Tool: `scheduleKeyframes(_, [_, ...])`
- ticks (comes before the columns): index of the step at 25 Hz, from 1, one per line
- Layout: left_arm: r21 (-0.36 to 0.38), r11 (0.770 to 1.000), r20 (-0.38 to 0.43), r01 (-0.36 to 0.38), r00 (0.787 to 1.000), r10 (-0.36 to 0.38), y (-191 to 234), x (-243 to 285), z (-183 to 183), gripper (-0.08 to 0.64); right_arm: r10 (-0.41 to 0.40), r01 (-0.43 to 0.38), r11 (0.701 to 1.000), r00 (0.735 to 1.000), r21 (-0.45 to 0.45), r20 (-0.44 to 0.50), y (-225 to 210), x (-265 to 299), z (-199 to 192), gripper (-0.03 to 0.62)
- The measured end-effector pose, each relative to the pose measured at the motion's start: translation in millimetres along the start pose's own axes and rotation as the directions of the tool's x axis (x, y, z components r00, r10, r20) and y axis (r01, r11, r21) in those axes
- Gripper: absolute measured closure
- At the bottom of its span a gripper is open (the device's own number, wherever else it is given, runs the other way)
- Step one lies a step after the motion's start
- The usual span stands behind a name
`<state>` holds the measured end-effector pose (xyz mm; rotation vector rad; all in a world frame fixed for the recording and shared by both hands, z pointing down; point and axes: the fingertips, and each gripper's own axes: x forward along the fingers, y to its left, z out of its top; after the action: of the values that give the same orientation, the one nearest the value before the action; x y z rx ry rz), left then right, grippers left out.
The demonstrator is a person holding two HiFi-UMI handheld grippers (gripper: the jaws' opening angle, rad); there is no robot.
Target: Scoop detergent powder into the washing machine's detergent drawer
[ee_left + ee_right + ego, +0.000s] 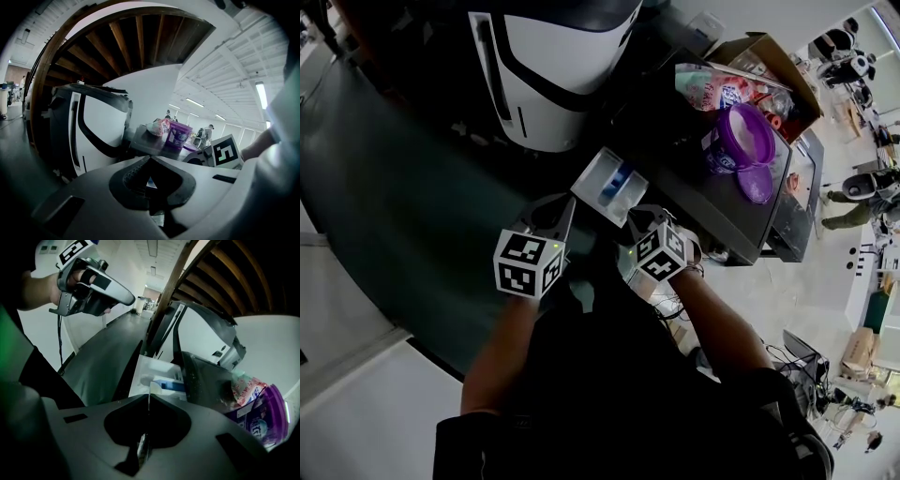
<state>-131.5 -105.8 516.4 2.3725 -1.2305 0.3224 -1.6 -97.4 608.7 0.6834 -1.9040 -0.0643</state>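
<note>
i hold my left gripper point(150, 158) and right gripper point(149, 397) side by side, both with jaws pressed together on nothing; the open detergent drawer point(609, 183) sits just beyond them; the purple tub point(743, 139) stands farther off, right

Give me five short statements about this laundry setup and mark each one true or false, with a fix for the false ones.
1. The detergent drawer is pulled open. True.
2. The right gripper holds a scoop. False: its jaws are shut and there is no scoop in them.
3. The purple tub stands on top of the washing machine. True.
4. The left gripper has its jaws wide apart. False: they are shut.
5. The cardboard box is closed. False: it is open, with packets inside.
</note>
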Motion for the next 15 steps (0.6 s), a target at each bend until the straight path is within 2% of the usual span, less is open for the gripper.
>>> scheduleKeyframes(7, [-0.005,1.000,0.002,0.009,1.000,-0.009,2.7,2.4,1.0,0.554,0.006,-0.006,1.000,1.000,0.005,-0.018,0.8,3.0,-0.5,0.572])
scheduleKeyframes(15, [-0.013,1.000,0.003,0.014,1.000,-0.014,4.3,5.4,0.4,0.554,-0.052,0.052,0.998,0.999,-0.035,-0.010,-8.6,-0.1,1.9,0.572])
